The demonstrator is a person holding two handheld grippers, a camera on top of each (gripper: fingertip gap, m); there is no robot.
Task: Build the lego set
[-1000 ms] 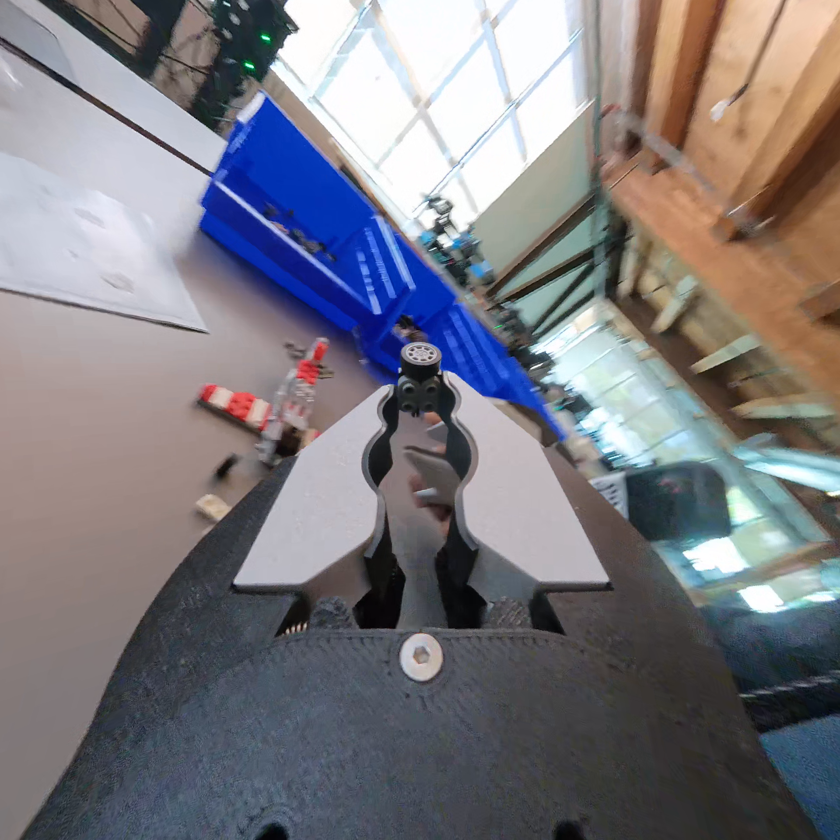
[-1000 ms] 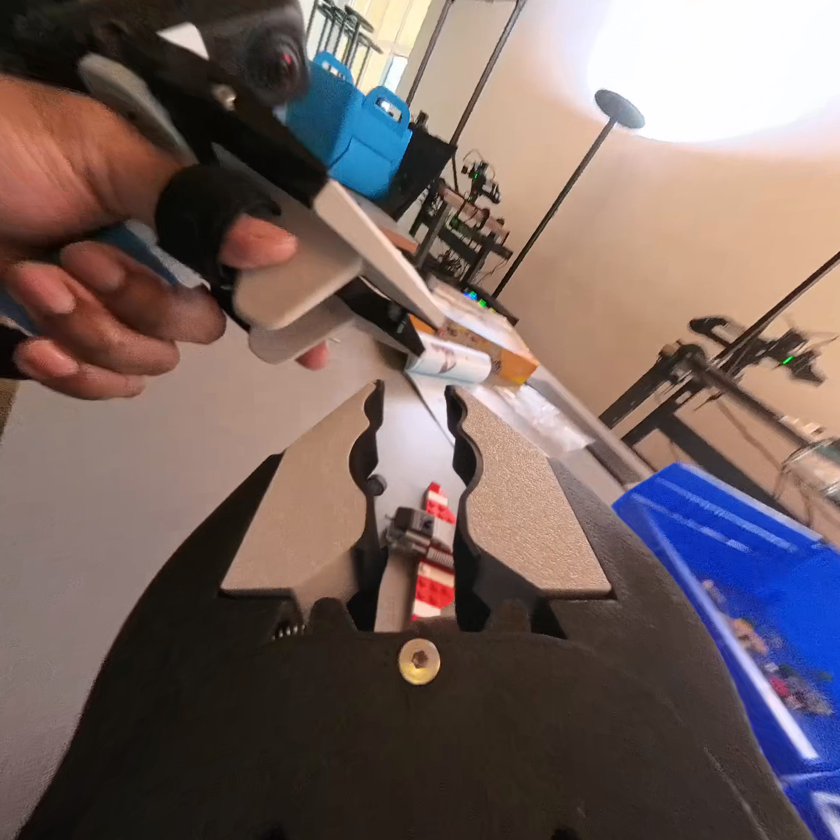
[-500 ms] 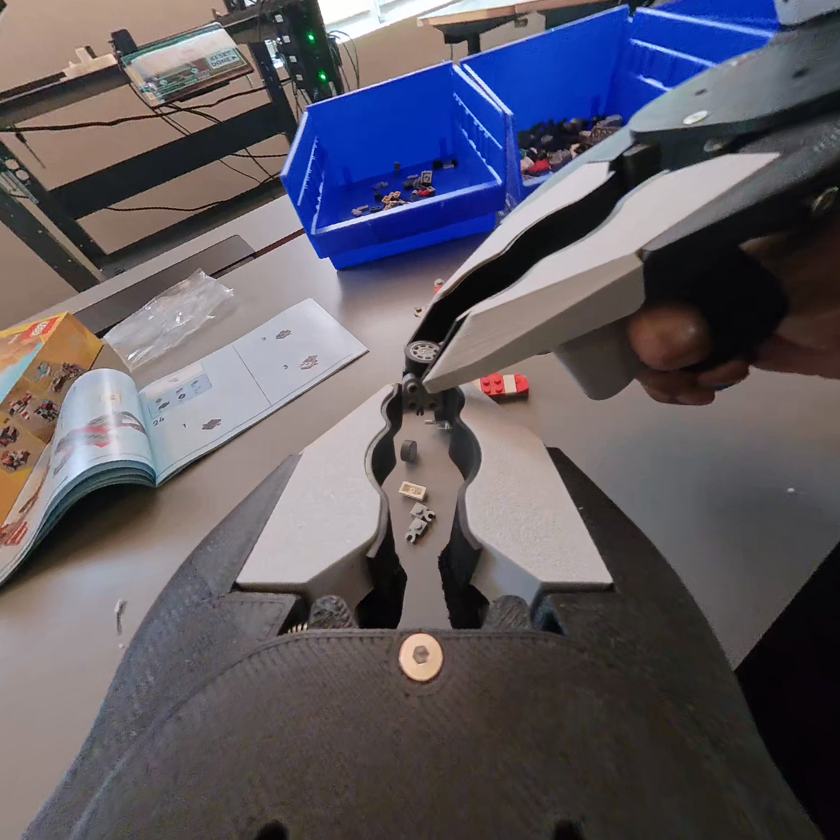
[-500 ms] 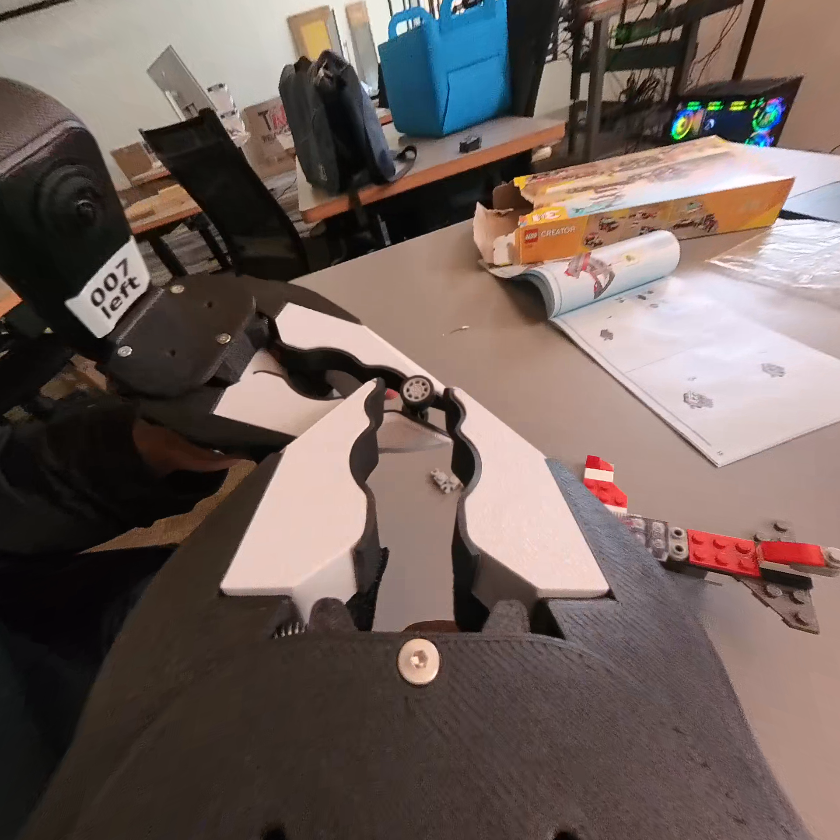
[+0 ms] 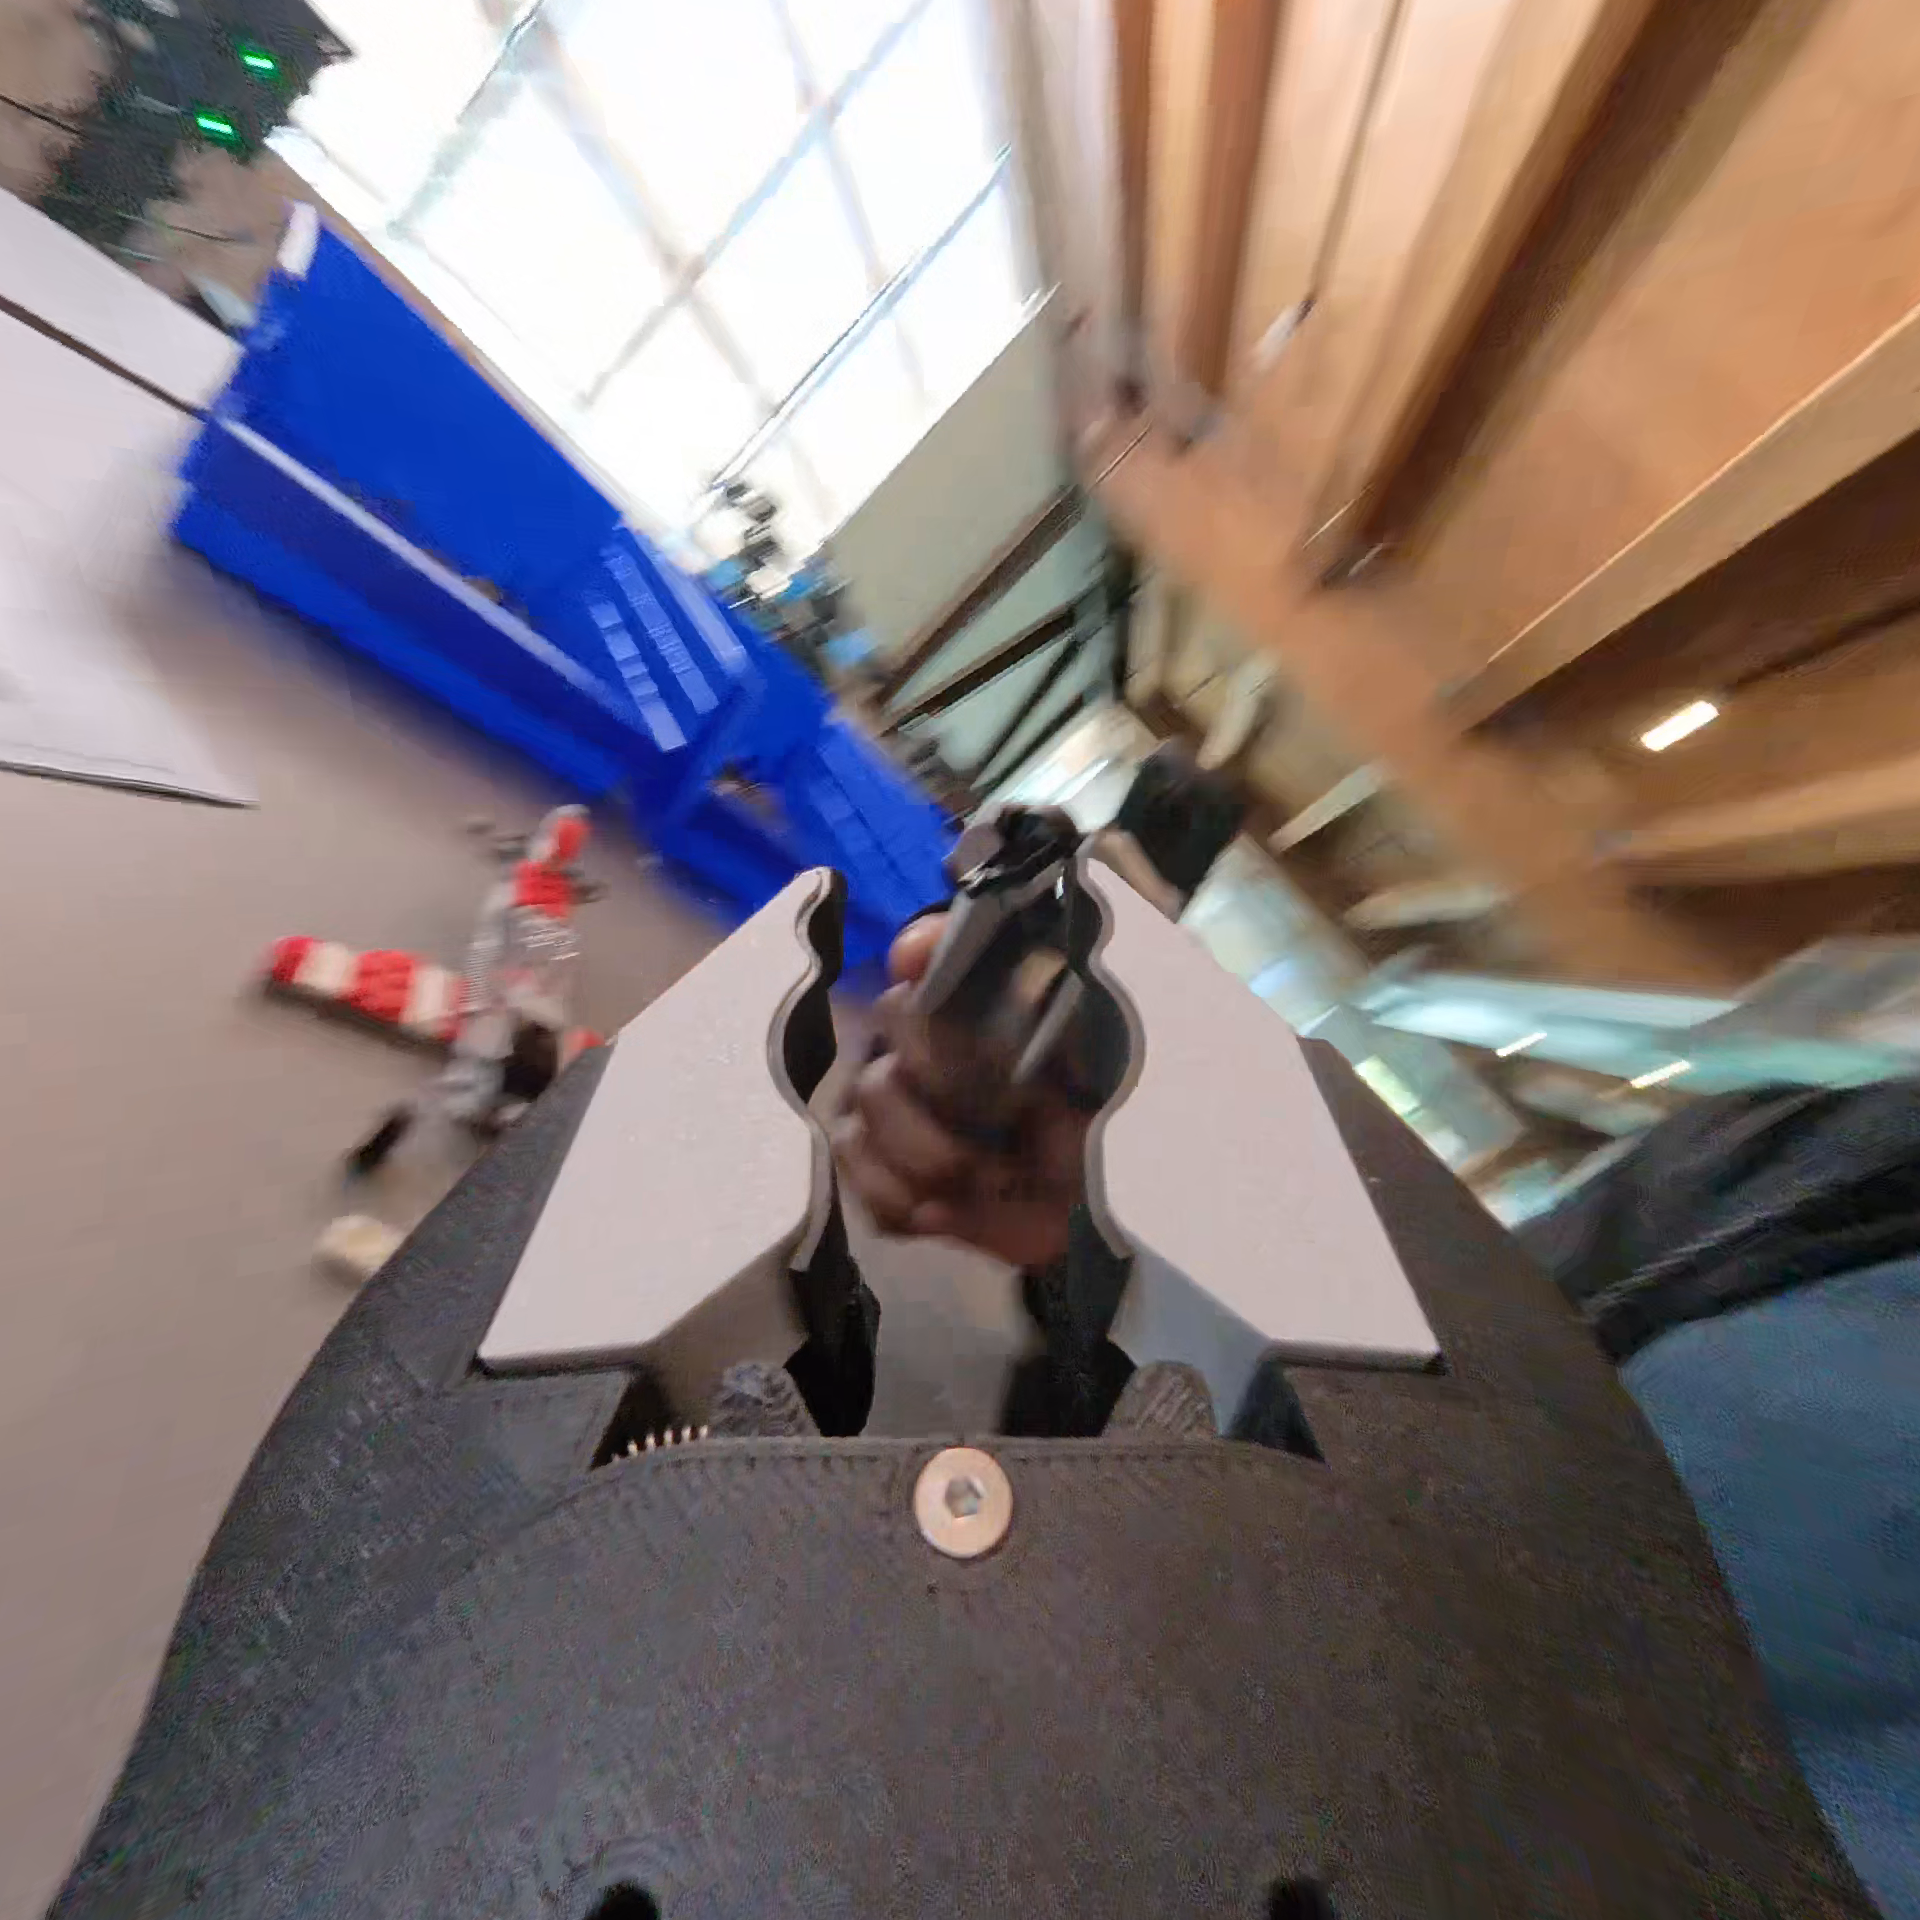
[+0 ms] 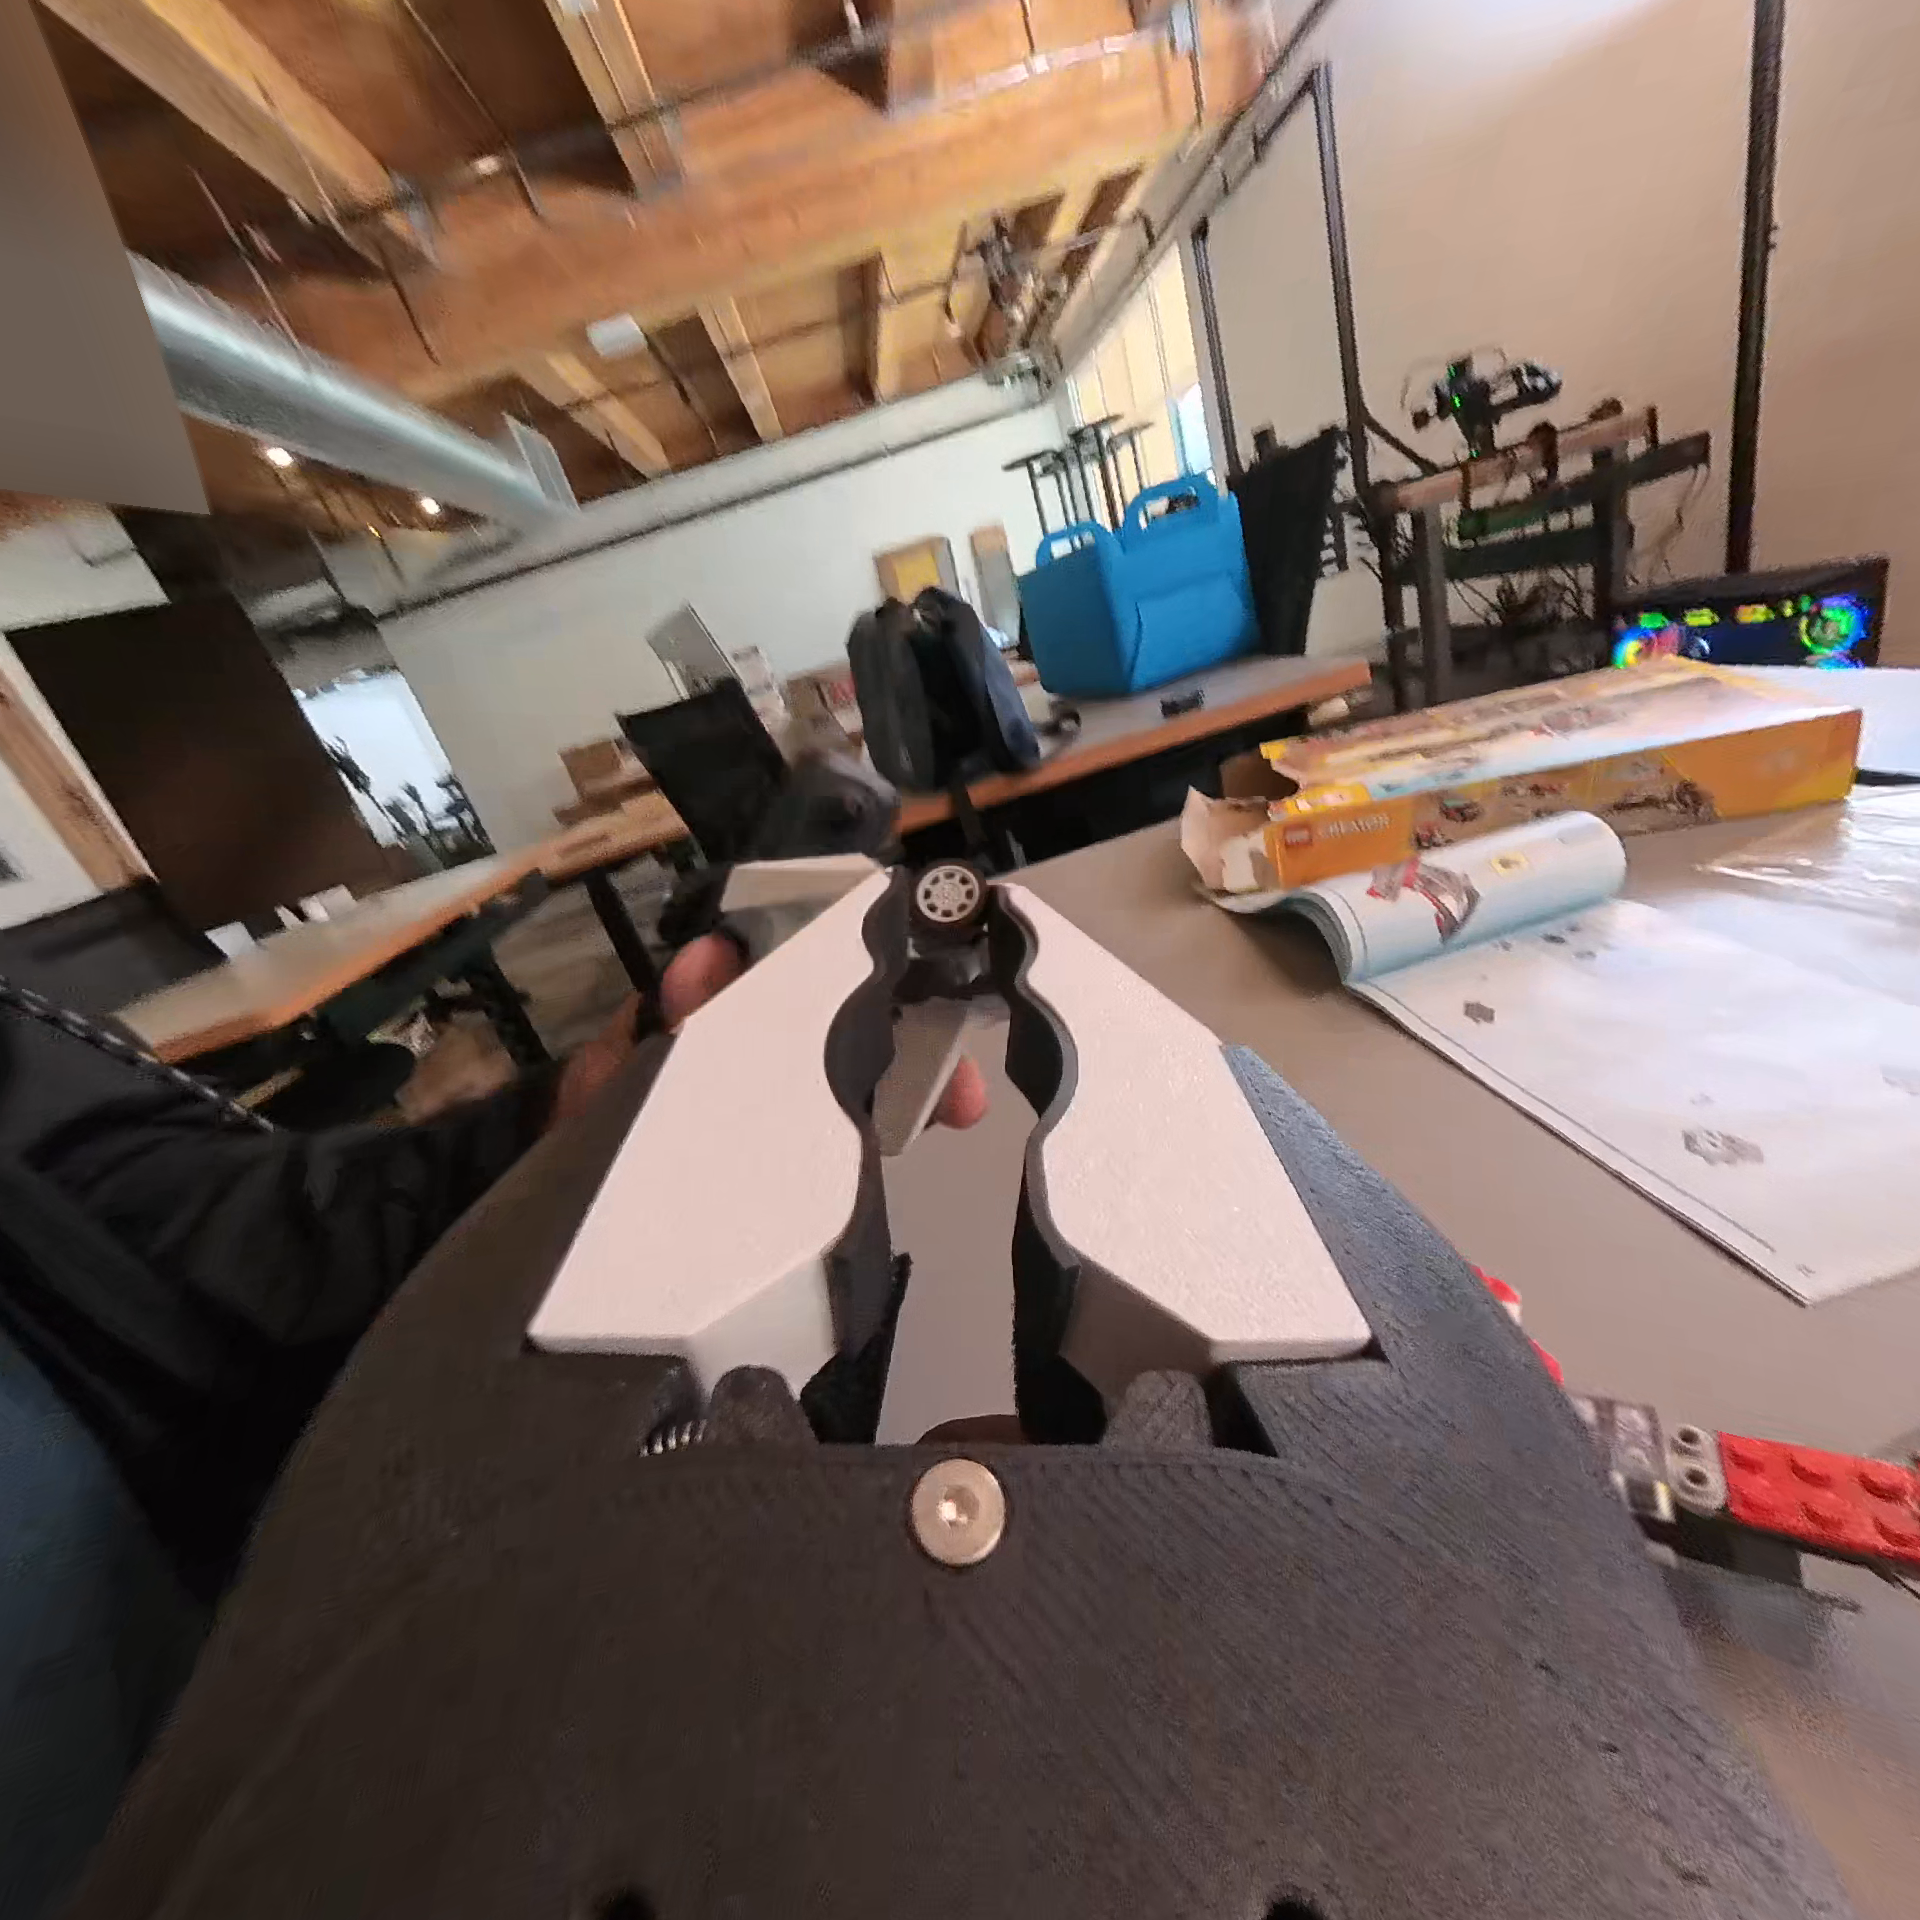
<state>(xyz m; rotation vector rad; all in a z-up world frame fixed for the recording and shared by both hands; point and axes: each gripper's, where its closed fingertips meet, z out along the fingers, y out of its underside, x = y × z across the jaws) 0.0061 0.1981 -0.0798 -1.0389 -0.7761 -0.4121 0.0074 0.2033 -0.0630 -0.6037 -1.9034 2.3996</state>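
Pinching the small black lego wheel assembly with grey hub [image 6: 948, 896] at its tips above the grey desk's [image 6: 1351, 1195] near edge, the right gripper [image 6: 951, 914] needed steady pressure; the left gripper [image 5: 951, 894] gaped open, empty.

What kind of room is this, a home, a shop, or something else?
Most likely a shared office or lab workspace. Exposed wooden ceiling beams run overhead, long desks with an office chair fill the room, and blue parts bins sit on the grey table beside an open instruction booklet.
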